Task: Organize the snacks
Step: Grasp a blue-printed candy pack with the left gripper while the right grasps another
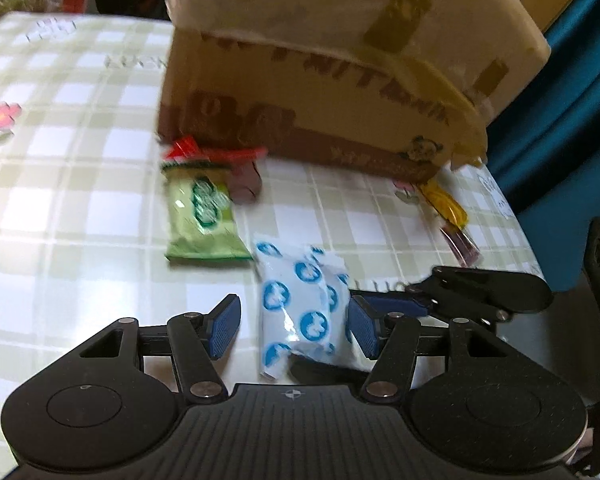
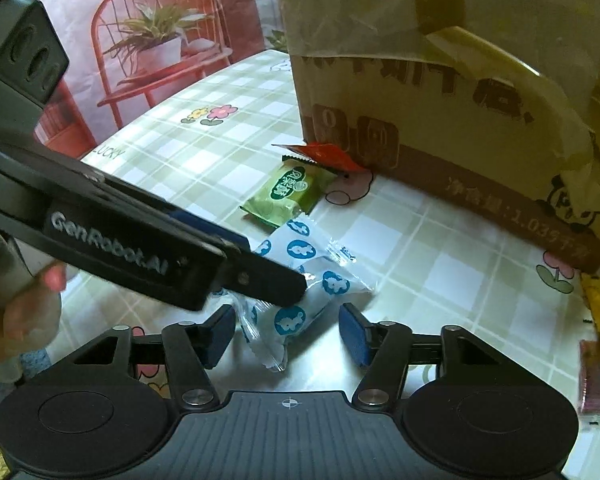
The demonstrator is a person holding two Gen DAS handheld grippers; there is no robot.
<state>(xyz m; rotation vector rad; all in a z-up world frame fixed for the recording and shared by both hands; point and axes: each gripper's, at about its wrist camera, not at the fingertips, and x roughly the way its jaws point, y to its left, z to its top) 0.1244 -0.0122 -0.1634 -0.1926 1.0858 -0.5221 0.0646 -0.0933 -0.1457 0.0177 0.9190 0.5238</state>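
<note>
Here the white packet with blue circles lies on the checked surface, in front of the cardboard box. It sits between the parted blue pads of the left hand-held gripper; contact is unclear. The right hand-held gripper is half open around the packet's near end, pads apart from it. A green packet lies nearer the box.

You see a tabletop under glossy, smooth checked oilcloth that throws back light. The box is matt brown cardboard with shiny tape strips. The white-and-blue snack packet is crinkly glossy plastic film; the green packet looks the same. The left hand-held gripper is matt black plastic with ribbed blue pads and bright metal pins.
</note>
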